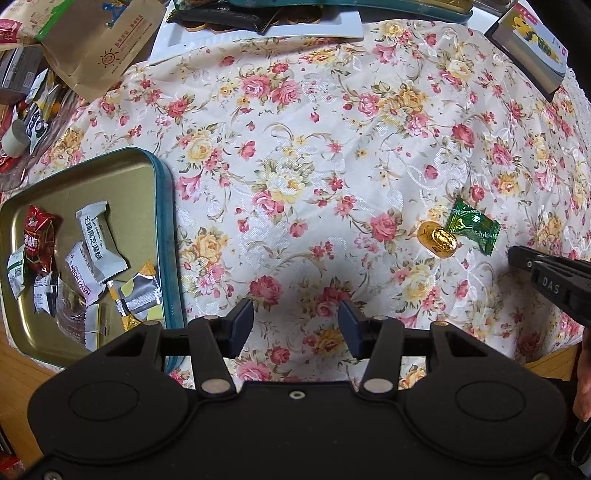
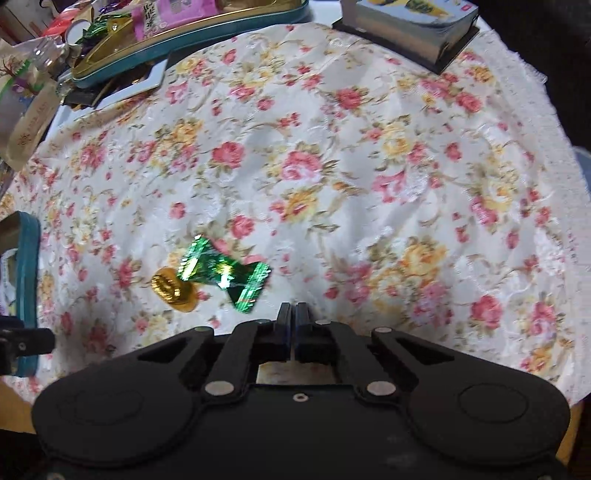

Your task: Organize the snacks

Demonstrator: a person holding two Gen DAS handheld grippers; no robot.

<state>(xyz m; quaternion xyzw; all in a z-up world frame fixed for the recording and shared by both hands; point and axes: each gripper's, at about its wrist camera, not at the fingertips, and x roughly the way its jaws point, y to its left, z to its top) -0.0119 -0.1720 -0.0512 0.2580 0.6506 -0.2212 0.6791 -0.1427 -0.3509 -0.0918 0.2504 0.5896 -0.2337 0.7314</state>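
A green wrapped candy (image 1: 472, 224) and a gold foil candy (image 1: 438, 239) lie side by side on the floral tablecloth, also in the right wrist view as the green candy (image 2: 223, 274) and gold candy (image 2: 173, 290). A gold tin tray with a teal rim (image 1: 168, 206) at the left holds several wrapped snacks (image 1: 99, 242). My left gripper (image 1: 295, 317) is open and empty above the cloth, right of the tray. My right gripper (image 2: 294, 314) is shut and empty, just right of the green candy; its tip also shows in the left wrist view (image 1: 517, 254).
A white tray (image 1: 258, 35) with dark and gold snacks sits at the back. A brown paper bag (image 1: 99, 44) and clutter lie at the back left. A book (image 1: 532, 48) lies at the back right. The tray's teal rim (image 2: 27, 277) shows at the left.
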